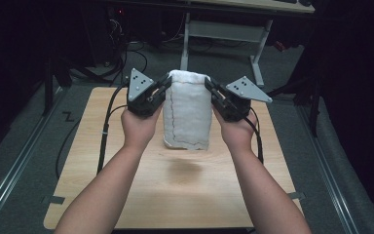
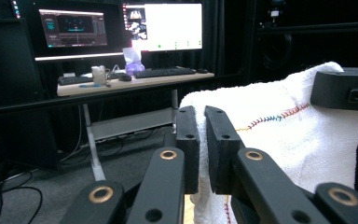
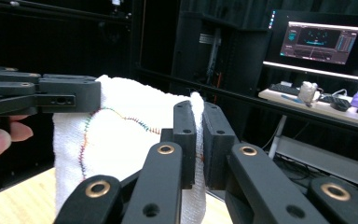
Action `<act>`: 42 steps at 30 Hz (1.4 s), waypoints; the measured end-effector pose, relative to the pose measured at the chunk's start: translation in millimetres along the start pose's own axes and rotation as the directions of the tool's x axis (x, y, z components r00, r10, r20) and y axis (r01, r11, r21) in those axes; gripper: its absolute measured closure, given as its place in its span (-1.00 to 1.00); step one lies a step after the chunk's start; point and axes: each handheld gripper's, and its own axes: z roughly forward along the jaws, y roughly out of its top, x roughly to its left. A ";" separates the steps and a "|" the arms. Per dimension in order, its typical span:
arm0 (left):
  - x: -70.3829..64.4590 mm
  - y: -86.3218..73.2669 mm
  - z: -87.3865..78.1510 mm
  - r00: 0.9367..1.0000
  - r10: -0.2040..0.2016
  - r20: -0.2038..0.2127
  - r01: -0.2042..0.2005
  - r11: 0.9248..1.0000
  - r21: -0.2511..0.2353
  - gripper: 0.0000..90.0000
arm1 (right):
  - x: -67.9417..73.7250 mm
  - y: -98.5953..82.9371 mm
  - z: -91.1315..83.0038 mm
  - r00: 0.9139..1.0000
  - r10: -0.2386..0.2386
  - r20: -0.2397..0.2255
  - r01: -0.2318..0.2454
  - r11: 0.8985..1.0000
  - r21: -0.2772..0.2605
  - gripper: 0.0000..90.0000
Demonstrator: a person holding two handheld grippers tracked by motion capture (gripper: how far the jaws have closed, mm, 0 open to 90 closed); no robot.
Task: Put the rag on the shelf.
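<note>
High view: towel (image 1: 187, 114) hangs lengthwise, vertical.

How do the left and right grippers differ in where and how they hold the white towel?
The left gripper pinches the white towel's top-left corner; the right gripper pinches its top-right corner. The left gripper's grey plate points up and left, the right gripper's out to the right. Both are shut on the towel, holding it hanging above the table.
</note>
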 end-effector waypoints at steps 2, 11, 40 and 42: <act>2.4 0.5 5.8 1.000 0.001 -0.005 -0.001 1.000 0.005 0.88 | -5.5 -0.6 6.4 1.000 0.023 -0.009 -0.023 1.000 0.007 0.91; 23.5 -3.2 40.6 0.998 -0.061 -0.008 0.062 0.997 0.054 0.88 | -29.0 -9.6 40.9 0.997 0.075 -0.016 -0.074 0.995 0.061 0.91; 55.5 -51.4 104.6 0.984 -0.170 -0.045 0.176 0.945 0.277 0.42 | -61.0 -60.5 116.0 0.994 0.101 0.031 -0.105 0.936 0.336 0.69; 55.2 -51.4 101.0 0.985 -0.163 -0.050 0.171 0.947 0.272 0.42 | -55.6 -61.5 114.0 0.996 0.082 0.025 -0.085 0.940 0.331 0.69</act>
